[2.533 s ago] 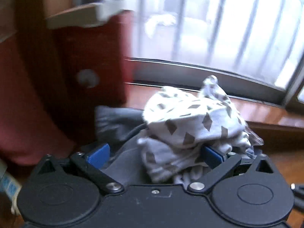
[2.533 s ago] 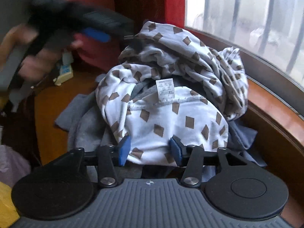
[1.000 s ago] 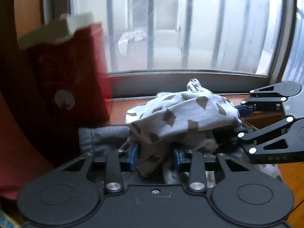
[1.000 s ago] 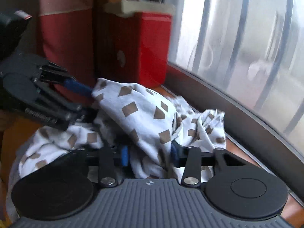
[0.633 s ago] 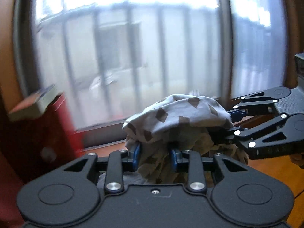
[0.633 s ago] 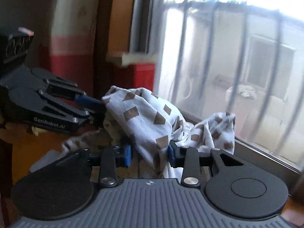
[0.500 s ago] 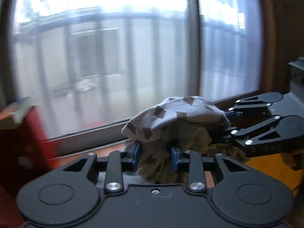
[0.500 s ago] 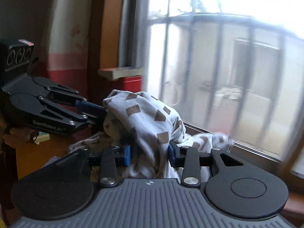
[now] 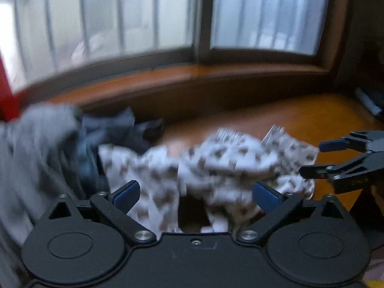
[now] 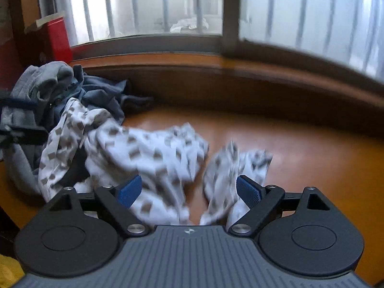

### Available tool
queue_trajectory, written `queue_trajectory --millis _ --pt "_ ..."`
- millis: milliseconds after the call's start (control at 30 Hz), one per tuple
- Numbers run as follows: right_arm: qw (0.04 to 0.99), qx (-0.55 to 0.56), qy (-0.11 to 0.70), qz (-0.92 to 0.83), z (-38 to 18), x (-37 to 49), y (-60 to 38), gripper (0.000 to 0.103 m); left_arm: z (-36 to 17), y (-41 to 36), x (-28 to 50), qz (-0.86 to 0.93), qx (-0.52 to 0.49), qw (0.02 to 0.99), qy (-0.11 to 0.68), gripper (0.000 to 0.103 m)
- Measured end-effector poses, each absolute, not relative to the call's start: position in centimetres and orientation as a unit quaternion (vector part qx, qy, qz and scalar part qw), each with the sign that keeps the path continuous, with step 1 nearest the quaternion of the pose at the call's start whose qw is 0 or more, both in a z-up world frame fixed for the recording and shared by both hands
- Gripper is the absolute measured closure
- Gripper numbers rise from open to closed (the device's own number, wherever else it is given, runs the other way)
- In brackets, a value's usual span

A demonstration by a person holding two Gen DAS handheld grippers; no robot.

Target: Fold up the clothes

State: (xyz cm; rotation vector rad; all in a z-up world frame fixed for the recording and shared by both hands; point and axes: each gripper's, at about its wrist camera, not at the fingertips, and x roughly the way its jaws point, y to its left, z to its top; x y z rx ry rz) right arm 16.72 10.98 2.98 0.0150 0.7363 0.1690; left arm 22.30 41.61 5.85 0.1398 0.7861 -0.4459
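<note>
Dropping white cotton garment with brown diamond print (image 10: 148, 158) onto orange wooden tabletop (image 10: 300, 148): your left gripper (image 9: 195, 193) and right gripper (image 10: 189, 190) have just been opening, jaws now wide apart, cloth loose between, unpinched. Garment lies crumpled just ahead of both, long axis running left-right; left end rests against heap of grey clothes (image 10: 48, 84). Your right gripper nearer free end.
</note>
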Motion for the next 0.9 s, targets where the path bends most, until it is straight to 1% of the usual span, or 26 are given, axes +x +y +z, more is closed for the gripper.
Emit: queue_trajectory --millis 100,233,400,500,567,600,633,667,733,767,800,833,900 --pt "0.931 0.019 0.348 0.107 2.7 16.7 11.9 0.015 4.8 41.6 21.8 -0.183 0.056 0.894 0.405 0.003" --pt "0.931 -0.001 0.327 0.160 3.0 17.4 14.0 0.014 4.0 41.0 20.7 -0.140 0.079 0.892 0.422 0.003" --pt "0.923 -0.030 0.326 0.199 1.9 19.4 16.3 0.014 3.0 40.2 20.7 -0.155 0.094 0.888 0.422 0.003" --pt "0.925 -0.043 0.330 0.184 1.0 20.9 17.1 0.016 2.1 39.5 21.3 -0.171 0.088 0.884 0.426 0.003" --pt "0.923 -0.051 0.343 0.167 0.4 21.9 17.5 0.030 1.6 39.1 21.7 -0.175 0.088 0.883 0.426 0.003" --pt "0.922 -0.052 0.348 0.162 0.1 22.3 17.5 0.047 1.3 38.9 21.9 -0.178 0.090 0.882 0.426 0.003" --pt "0.923 -0.043 0.348 0.158 0.1 22.4 17.3 0.059 0.9 38.8 22.1 -0.180 0.094 0.881 0.426 0.003" --pt "0.925 -0.029 0.346 0.155 0.2 22.4 16.8 0.063 0.7 38.6 22.4 -0.179 0.096 0.881 0.427 0.003" --pt "0.933 0.013 0.328 0.144 1.0 21.9 15.3 0.090 0.5 38.4 22.8 -0.175 0.100 0.880 0.430 0.003" --pt "0.939 0.044 0.314 0.134 1.9 21.4 14.1 0.090 0.5 38.3 22.9 -0.176 0.099 0.880 0.430 0.003" --pt "0.945 0.070 0.296 0.125 2.8 20.8 13.0 0.095 0.6 38.2 22.9 -0.178 0.097 0.880 0.429 0.003" --pt "0.951 0.084 0.275 0.112 3.8 20.1 11.9 0.095 0.7 38.0 23.0 -0.178 0.098 0.881 0.427 0.003" --pt "0.966 0.076 0.239 0.071 5.4 18.5 9.9 0.095 0.8 37.4 23.2 -0.175 0.097 0.883 0.425 0.003"
